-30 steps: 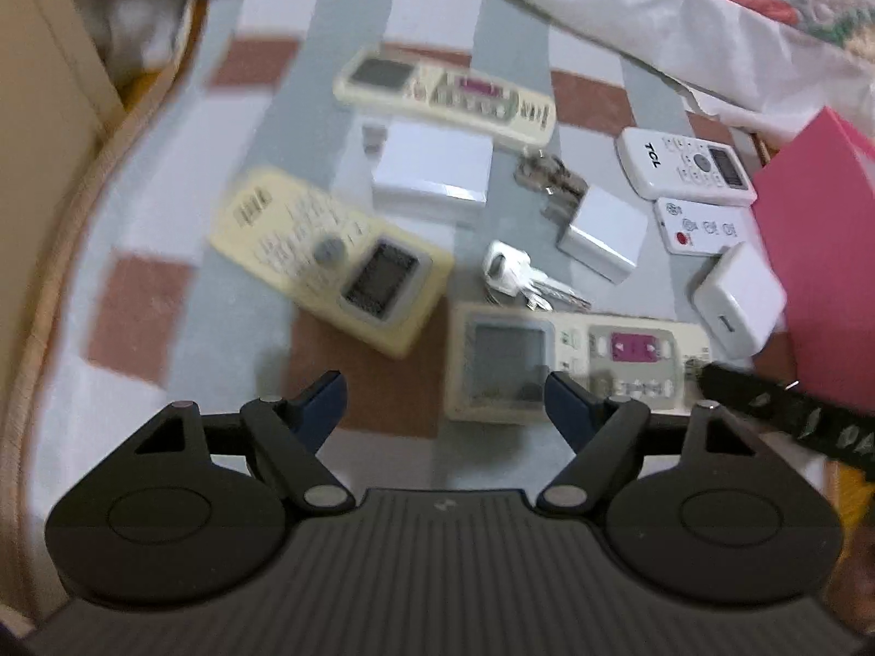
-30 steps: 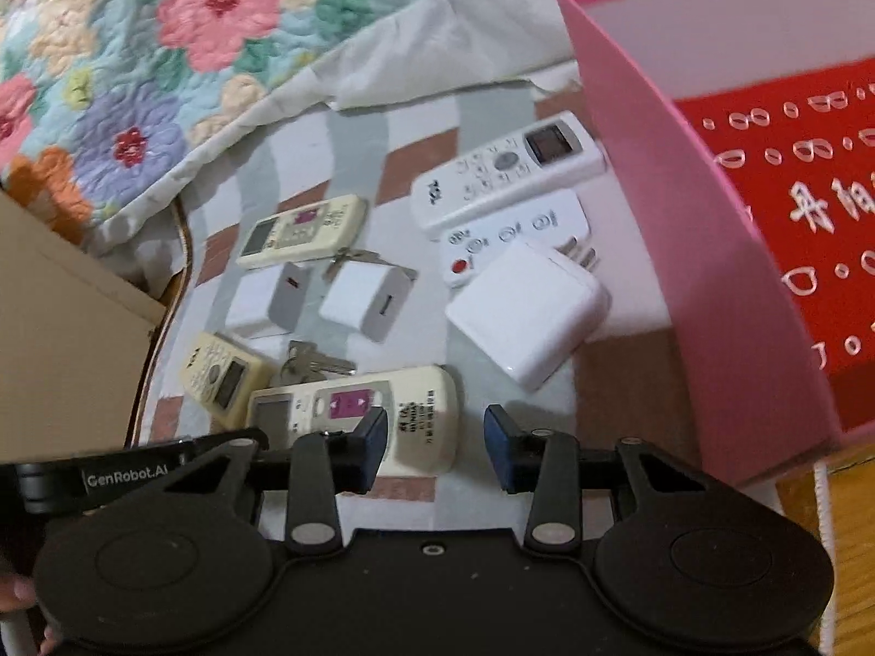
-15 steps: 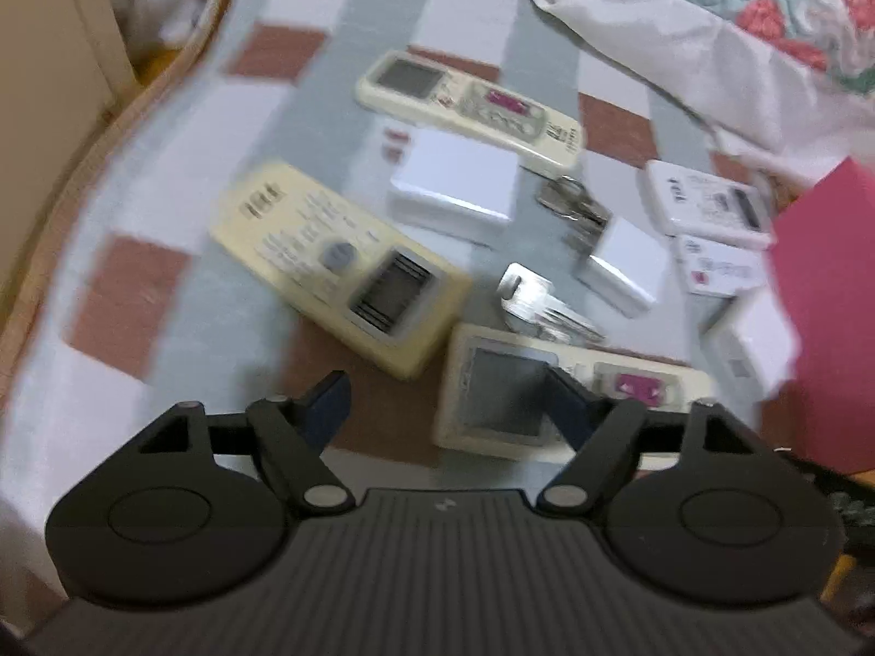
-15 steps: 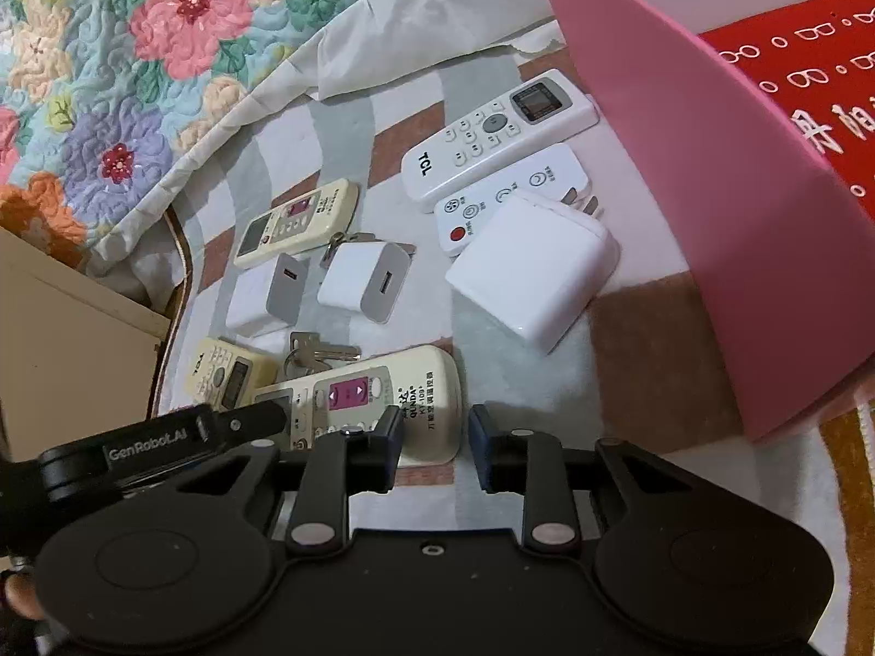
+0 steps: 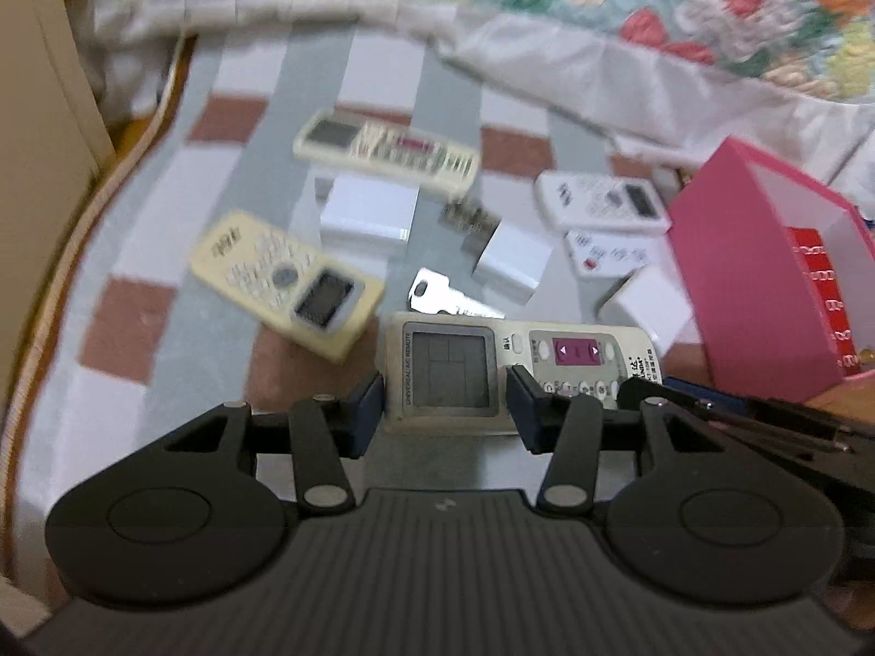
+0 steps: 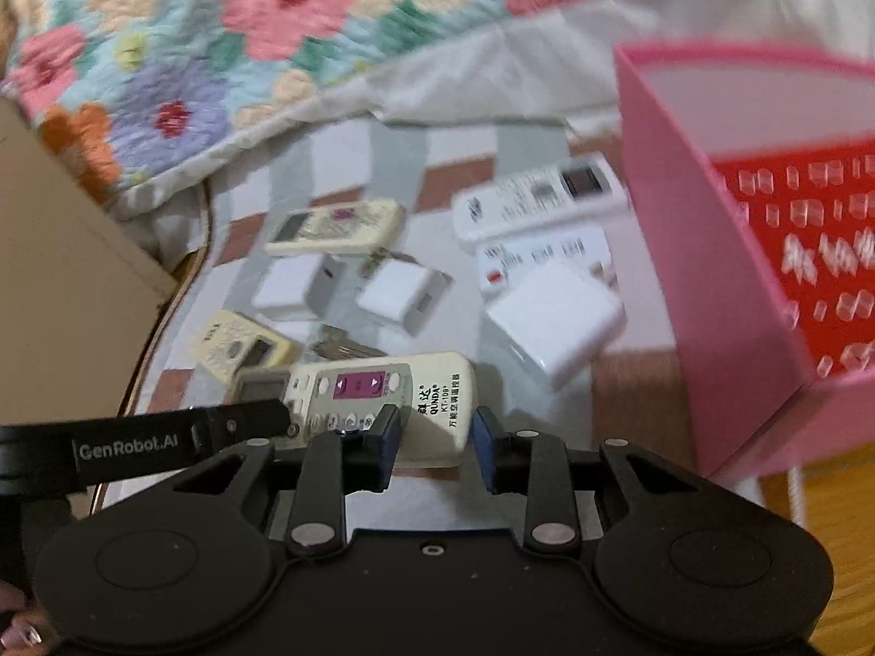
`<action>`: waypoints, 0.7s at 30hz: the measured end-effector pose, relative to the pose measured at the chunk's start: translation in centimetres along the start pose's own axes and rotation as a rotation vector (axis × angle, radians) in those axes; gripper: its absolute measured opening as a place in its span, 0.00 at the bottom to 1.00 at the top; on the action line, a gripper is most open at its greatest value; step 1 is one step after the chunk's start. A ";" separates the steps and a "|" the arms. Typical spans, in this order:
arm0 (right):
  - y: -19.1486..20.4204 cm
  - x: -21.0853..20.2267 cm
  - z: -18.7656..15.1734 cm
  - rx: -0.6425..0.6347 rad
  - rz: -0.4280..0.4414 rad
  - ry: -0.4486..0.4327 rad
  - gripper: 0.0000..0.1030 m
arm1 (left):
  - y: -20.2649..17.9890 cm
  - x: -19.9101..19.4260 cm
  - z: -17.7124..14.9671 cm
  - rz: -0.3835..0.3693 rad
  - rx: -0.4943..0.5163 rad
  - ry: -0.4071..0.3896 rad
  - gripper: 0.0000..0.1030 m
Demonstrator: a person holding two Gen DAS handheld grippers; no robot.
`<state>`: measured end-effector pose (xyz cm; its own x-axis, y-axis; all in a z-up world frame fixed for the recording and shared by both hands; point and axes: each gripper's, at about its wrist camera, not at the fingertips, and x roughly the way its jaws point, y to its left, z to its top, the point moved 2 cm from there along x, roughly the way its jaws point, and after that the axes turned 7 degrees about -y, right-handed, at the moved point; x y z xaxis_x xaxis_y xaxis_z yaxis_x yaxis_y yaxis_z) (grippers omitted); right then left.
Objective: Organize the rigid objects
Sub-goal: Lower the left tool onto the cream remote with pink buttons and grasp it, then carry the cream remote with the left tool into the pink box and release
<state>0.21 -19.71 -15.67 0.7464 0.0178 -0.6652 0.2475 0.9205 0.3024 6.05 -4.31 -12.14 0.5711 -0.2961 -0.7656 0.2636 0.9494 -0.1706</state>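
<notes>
A cream universal AC remote [image 5: 525, 366] lies on the checked blanket. My left gripper [image 5: 444, 407] is open, its fingers on either side of the remote's screen end. My right gripper [image 6: 435, 437] is open at the same remote's [image 6: 383, 388] other end, fingers on either side of it. Around it lie a yellow remote [image 5: 287, 281], another cream remote [image 5: 385, 156], a white TCL remote [image 5: 601, 202], a small flat white remote [image 5: 610, 254], three white chargers [image 5: 369, 213] [image 5: 511, 262] [image 6: 552, 317] and keys [image 5: 445, 300].
A pink box [image 6: 765, 251] with a red printed bottom stands open at the right. A floral quilt [image 6: 229, 33] bunches along the back. A beige panel [image 6: 60, 284] rises at the left, past the blanket's piped edge [image 5: 65, 251].
Both grippers moved down and in on the cream universal remote. The left one narrowed around its screen end. The right one first narrowed, then widened around the other end.
</notes>
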 end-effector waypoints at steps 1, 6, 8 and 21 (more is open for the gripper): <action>0.3 -0.8 0.4 -0.020 0.004 -0.010 0.35 | -0.2 -0.8 0.4 0.000 0.009 -0.010 0.46; 1.1 -4.6 2.7 -0.107 0.004 -0.090 0.35 | -2.6 -4.6 2.4 -0.012 0.087 -0.069 0.46; 0.8 -6.0 3.8 -0.132 -0.008 -0.126 0.35 | -4.3 -5.6 3.0 -0.013 0.132 -0.080 0.46; -10.9 -14.2 8.9 -0.172 -0.121 -0.152 0.35 | -20.6 -4.8 4.7 -0.193 0.299 0.014 0.45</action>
<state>-7.58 -33.46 -3.41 0.8055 -0.1435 -0.5750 0.2417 0.9654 0.0977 1.55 -22.97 -2.07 0.4782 -0.4635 -0.7460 0.5829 0.8028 -0.1251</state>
